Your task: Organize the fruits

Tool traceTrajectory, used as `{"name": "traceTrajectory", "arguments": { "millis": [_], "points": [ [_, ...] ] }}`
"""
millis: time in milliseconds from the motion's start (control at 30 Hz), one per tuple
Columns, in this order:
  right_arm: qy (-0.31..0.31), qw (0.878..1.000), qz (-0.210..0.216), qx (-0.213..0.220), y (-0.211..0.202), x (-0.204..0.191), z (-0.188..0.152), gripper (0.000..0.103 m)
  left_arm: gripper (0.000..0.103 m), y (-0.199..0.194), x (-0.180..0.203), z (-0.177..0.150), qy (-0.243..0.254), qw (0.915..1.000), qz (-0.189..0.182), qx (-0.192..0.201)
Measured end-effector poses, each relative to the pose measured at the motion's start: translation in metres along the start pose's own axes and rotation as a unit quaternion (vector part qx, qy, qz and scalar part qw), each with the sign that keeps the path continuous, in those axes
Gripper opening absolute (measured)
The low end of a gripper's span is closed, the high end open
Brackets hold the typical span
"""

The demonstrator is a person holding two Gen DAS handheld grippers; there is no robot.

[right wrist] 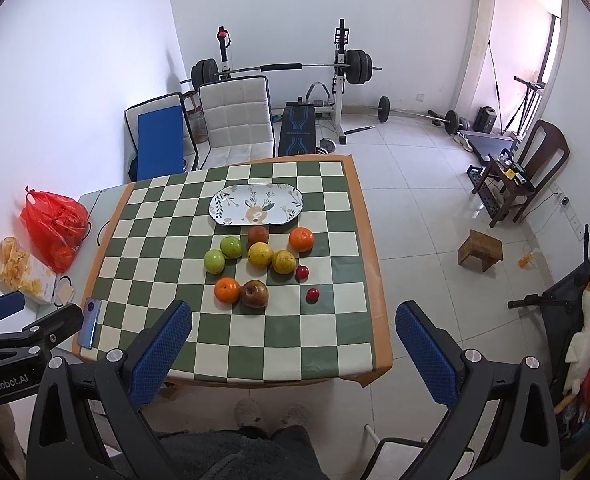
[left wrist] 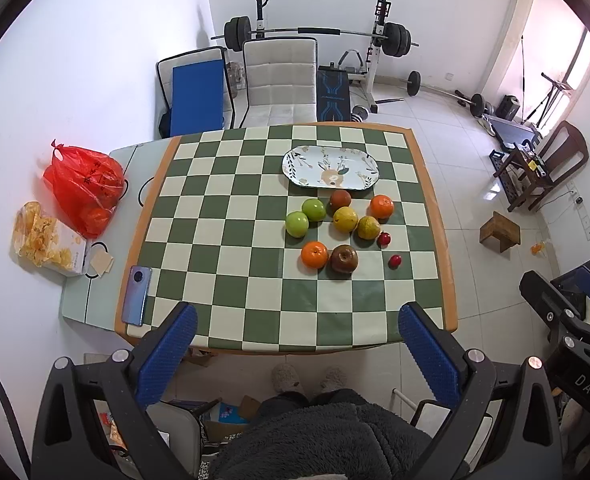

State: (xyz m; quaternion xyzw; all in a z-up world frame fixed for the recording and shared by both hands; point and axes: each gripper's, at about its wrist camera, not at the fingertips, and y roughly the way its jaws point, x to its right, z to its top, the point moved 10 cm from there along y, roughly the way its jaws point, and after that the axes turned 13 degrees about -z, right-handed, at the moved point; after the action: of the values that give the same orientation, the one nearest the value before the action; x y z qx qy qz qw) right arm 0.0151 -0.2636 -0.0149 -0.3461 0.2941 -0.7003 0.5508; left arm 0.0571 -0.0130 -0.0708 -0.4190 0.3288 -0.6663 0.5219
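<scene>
White walls (left wrist: 95, 60), pale glossy floor tiles (left wrist: 447, 128). Desk (left wrist: 223, 240) under a green/cream checkered cloth with an orange border. Behind it: a quilted white chair (left wrist: 279, 80) and a blue-padded chair (left wrist: 195, 92), side by side. Back wall: a barbell rack (left wrist: 379, 40) with a loaded bar, a weight bench (left wrist: 333, 96), and loose barbells on the floor (left wrist: 443, 90). Right side: a dark wooden chair (left wrist: 551, 164), a small wooden stool (left wrist: 499, 232), and daylight from a bright doorway (right wrist: 523, 40).

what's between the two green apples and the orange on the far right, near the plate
A brownish fruit and a yellow one sit between the green apples and that orange; the left wrist view shows it.
</scene>
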Motion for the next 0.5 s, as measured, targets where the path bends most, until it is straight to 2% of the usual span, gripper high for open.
{"name": "traceTrajectory", "arguments": {
  "millis": [500],
  "points": [
    [0.001,1.0,0.003,0.001,-0.0001,0.0009,-0.0006,0.103,0.103,-0.0003,0.0,-0.0003,0.001,1.0,0.001,0.002]
  ]
}}
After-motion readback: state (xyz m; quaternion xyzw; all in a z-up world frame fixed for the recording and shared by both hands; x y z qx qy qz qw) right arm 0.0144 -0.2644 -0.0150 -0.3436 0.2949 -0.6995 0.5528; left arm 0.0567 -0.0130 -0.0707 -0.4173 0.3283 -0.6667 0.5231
